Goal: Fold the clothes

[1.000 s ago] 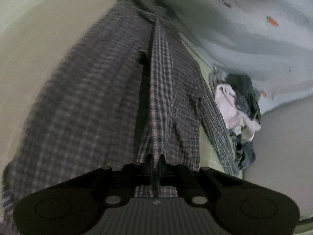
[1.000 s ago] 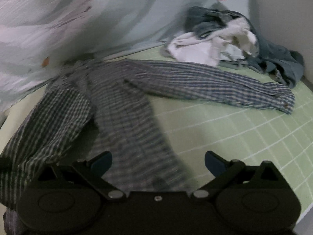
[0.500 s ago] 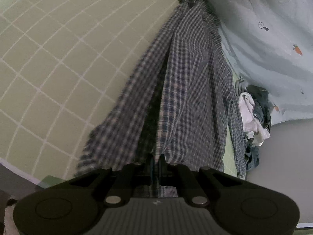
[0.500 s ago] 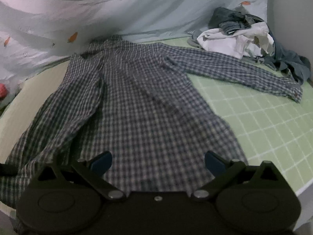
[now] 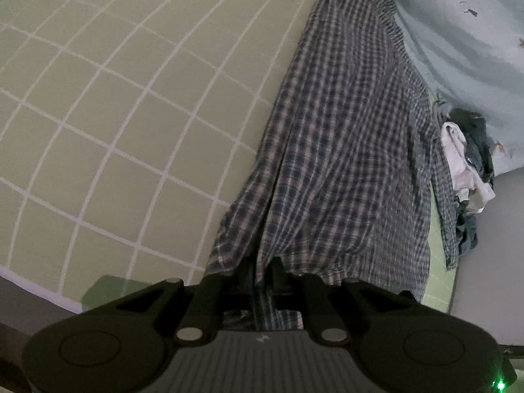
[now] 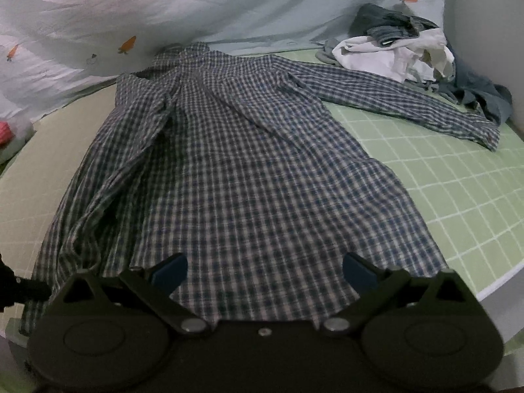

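Lying limp between the left gripper (image 5: 260, 270) fingers (just parting), the soft blue-and-white checked cotton shirt (image 6: 249, 170) needs hem-corner pinches; right gripper (image 6: 264, 271) fingers spread, empty.

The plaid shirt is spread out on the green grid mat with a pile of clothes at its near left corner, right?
Not quite: the pile of clothes sits at the far right corner, beyond the sleeve. The right wrist view shows it. The plaid shirt does lie spread on the green grid mat.

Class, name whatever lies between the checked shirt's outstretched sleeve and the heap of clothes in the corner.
Nothing: the sleeve touches the heap, right wrist view.
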The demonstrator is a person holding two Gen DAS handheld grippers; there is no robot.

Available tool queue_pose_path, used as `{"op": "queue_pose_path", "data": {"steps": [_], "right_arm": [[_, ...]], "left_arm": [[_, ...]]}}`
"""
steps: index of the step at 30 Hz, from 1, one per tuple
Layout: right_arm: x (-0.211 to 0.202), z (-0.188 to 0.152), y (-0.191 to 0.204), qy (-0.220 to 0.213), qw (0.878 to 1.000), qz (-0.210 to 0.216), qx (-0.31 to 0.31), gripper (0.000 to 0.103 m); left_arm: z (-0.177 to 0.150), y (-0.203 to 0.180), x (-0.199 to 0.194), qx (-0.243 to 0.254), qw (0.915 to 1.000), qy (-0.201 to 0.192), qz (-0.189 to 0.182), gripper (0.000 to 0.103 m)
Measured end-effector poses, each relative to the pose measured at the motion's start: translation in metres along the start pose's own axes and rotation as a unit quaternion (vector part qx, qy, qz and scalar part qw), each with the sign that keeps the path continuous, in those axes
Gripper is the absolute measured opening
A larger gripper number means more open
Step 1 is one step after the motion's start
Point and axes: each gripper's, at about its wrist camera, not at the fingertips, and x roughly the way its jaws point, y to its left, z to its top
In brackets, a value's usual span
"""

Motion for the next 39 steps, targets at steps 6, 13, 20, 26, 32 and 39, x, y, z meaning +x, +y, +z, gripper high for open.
{"op": "queue_pose_path", "data": {"steps": [6, 13, 20, 26, 32, 39], "right_arm": [[0.003, 0.008, -0.004, -0.008, 1.000, 0.001, 0.003, 0.102], [0.012, 0.030, -0.016, -0.015, 1.000, 0.017, -0.006, 0.102], [0.027, 0.058, -0.056, 0.001, 1.000, 0.027, 0.005, 0.102], [0.047, 0.082, -0.105, 0.000, 0.999, 0.009, 0.048, 0.102], [0.075, 0.099, -0.160, 0.017, 0.993, 0.000, 0.117, 0.102], [0.099, 0.131, -0.188, 0.022, 0.995, -0.012, 0.095, 0.102]], "left_arm": [[0.003, -0.015, -0.011, 0.033, 0.9987, -0.020, 0.034, 0.048], [0.008, -0.057, -0.044, 0.087, 0.9866, -0.115, 0.076, 0.076], [0.012, -0.105, -0.048, 0.080, 0.9804, -0.156, 0.090, 0.084], [0.007, -0.144, -0.032, 0.108, 0.9783, -0.158, 0.081, 0.084], [0.017, -0.172, -0.008, 0.102, 0.9774, -0.148, 0.112, 0.085], [0.034, -0.213, -0.011, 0.098, 0.9719, -0.168, 0.133, 0.085]]}}
